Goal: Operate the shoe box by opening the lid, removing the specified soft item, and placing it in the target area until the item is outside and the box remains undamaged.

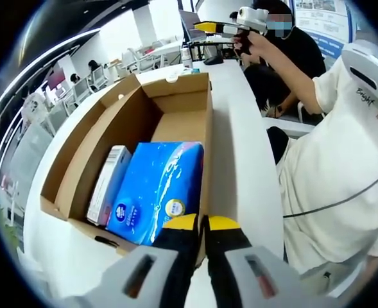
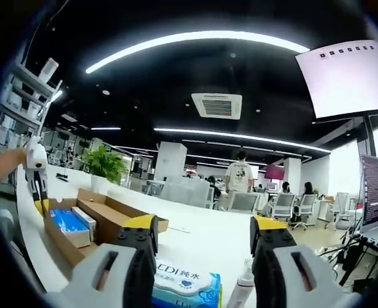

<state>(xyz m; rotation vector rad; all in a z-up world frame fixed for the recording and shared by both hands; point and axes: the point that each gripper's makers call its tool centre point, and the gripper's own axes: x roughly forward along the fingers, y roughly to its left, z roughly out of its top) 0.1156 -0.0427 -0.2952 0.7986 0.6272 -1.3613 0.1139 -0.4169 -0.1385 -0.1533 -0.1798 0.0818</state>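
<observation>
The blue tissue pack (image 1: 156, 189) lies in the near right part of the open shoe box (image 1: 86, 144), tight against the right wall, with a slim white carton (image 1: 107, 184) beside it on the left. The lid is already folded out to the left. My left tongs (image 1: 201, 226) sit just over the box's near edge, tips nearly together and holding nothing. To do this well, I judge I should spread them first, come down onto the pack's soft near end, and pinch the wrapper only, keeping off the cardboard wall so the box is not torn or dragged. My right tongs (image 2: 203, 234) stand wide and empty, well away, above the white counter (image 2: 208, 234), where another tissue pack (image 2: 185, 282) lies near.
</observation>
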